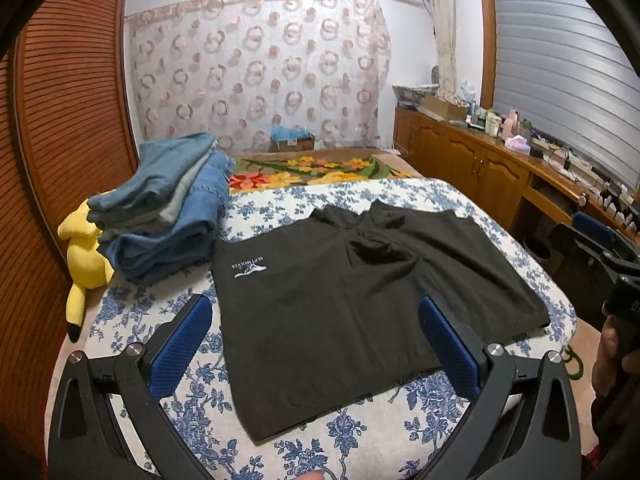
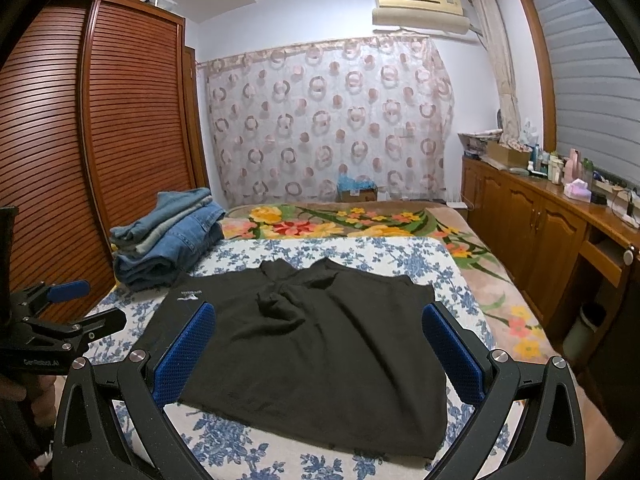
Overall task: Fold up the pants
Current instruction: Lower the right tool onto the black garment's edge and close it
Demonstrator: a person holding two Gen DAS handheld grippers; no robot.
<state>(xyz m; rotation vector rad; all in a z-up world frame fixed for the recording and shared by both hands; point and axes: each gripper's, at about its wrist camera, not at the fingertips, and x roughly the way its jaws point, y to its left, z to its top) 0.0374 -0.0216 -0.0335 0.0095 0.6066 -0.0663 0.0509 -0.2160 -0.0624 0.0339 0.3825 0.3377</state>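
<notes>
The black pants (image 1: 340, 312) lie spread flat on the blue-flowered sheet (image 1: 192, 396) of the bed, just beside a stack of folded jeans (image 1: 172, 216). The left gripper (image 1: 316, 344) and the right gripper (image 2: 320, 348) hover above the near hem, fingers spread wide, holding nothing.

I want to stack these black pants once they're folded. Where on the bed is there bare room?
Bare room: the floral blanket beyond the black pants, and the blue-flowered sheet strip between the pants and the near-left bed edge. Crowded: the far-left corner, with the folded jeans pile and a yellow plush toy beside it. Both the left tool and right tool hover open.
</notes>
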